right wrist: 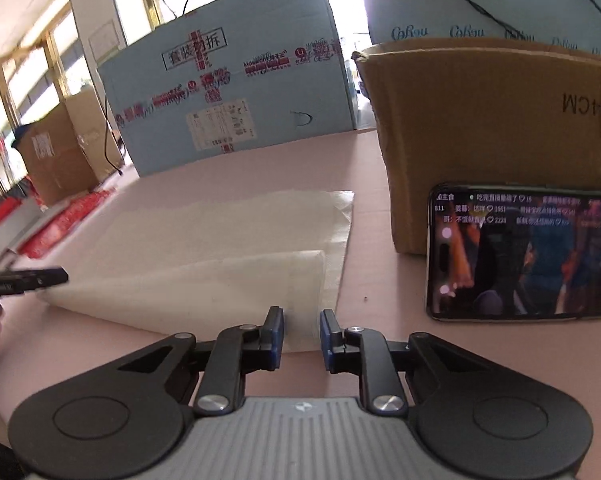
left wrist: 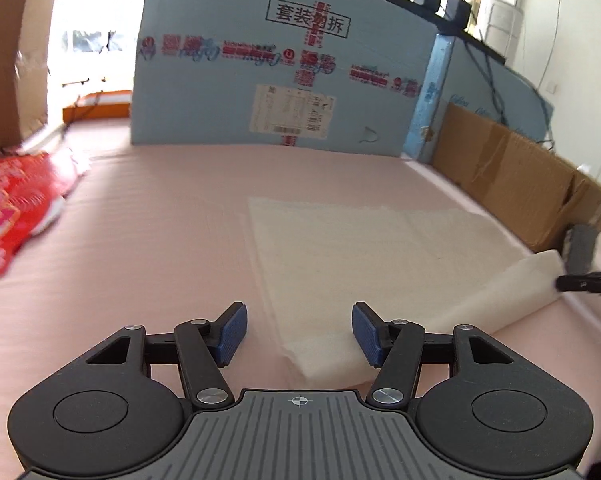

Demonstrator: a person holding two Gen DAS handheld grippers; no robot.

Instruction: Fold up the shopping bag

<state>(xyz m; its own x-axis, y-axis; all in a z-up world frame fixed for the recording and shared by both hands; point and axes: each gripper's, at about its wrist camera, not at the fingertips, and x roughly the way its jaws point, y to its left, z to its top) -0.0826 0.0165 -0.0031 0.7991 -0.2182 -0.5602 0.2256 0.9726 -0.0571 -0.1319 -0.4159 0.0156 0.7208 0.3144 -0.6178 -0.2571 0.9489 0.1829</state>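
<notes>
My left gripper hangs wide open over the near left corner of the cream shopping bag, flat on the pink table. My right gripper, narrowly parted, straddles its near right edge, pinching nothing yet. First fold partly rolled; next, I judge, both must grip.

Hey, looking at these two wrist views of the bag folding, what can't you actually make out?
- Near edge of the white shopping bag: right wrist view, hidden behind the right gripper, so a grip cannot be judged.
- Bag's near corner: left wrist view, hidden behind the left gripper.
- Red printed bags: left wrist view, blurred and cut off by the edge.
- Shipping label on the blue box: too small to read.
</notes>
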